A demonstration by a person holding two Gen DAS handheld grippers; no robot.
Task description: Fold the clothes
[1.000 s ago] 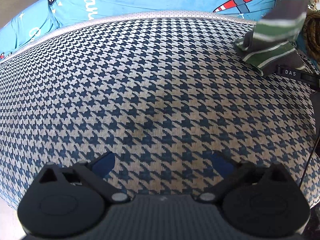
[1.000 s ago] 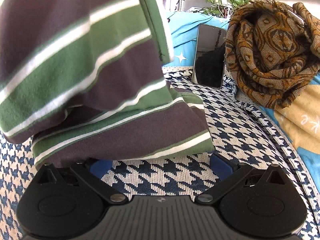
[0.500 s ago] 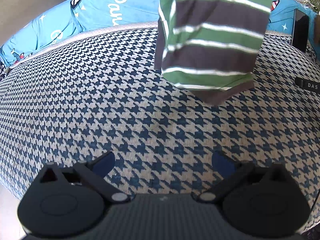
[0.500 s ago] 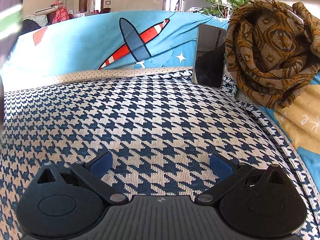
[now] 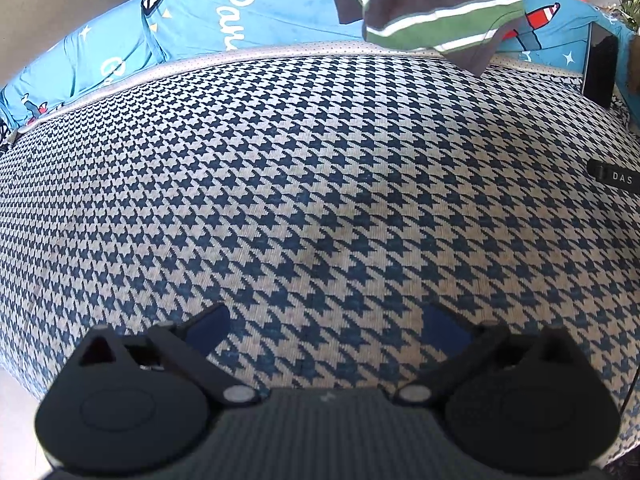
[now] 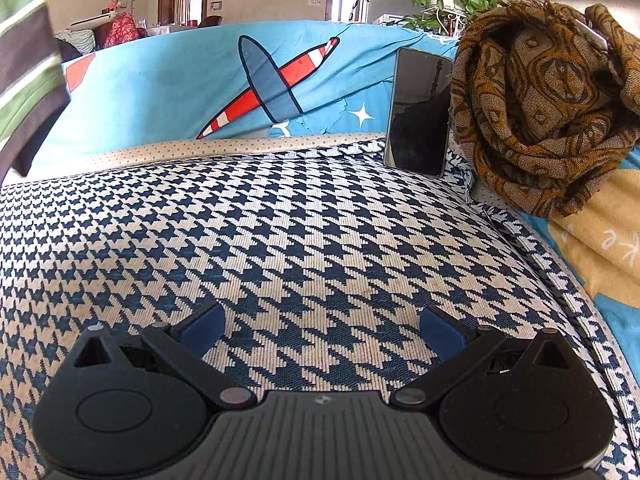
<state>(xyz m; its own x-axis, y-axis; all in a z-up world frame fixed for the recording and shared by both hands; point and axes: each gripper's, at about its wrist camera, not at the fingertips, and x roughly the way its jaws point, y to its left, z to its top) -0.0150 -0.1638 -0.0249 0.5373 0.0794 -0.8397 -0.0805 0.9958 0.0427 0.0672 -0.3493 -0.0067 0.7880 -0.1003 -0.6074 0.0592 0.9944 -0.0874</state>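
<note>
A green, brown and white striped garment (image 5: 432, 4) hangs in the air above the far edge of the houndstooth cushion (image 5: 320, 184); what holds it is out of frame. In the right wrist view its edge (image 6: 28, 64) shows at the far left. My left gripper (image 5: 326, 330) is open low over the cushion's near side, nothing between its blue pads. My right gripper (image 6: 322, 326) is open too, over the cushion (image 6: 304, 232), with nothing in it.
A blue aeroplane-print cover (image 6: 240, 80) backs the cushion. A black phone (image 6: 420, 112) leans upright at the back right beside a brown patterned scarf (image 6: 544, 108). A black strap marked DAS (image 5: 616, 176) lies at the right edge.
The striped garment rose off the cushion, swung left across the left wrist view and now hangs higher at the top. It left the right gripper's front, now only at that view's left edge.
</note>
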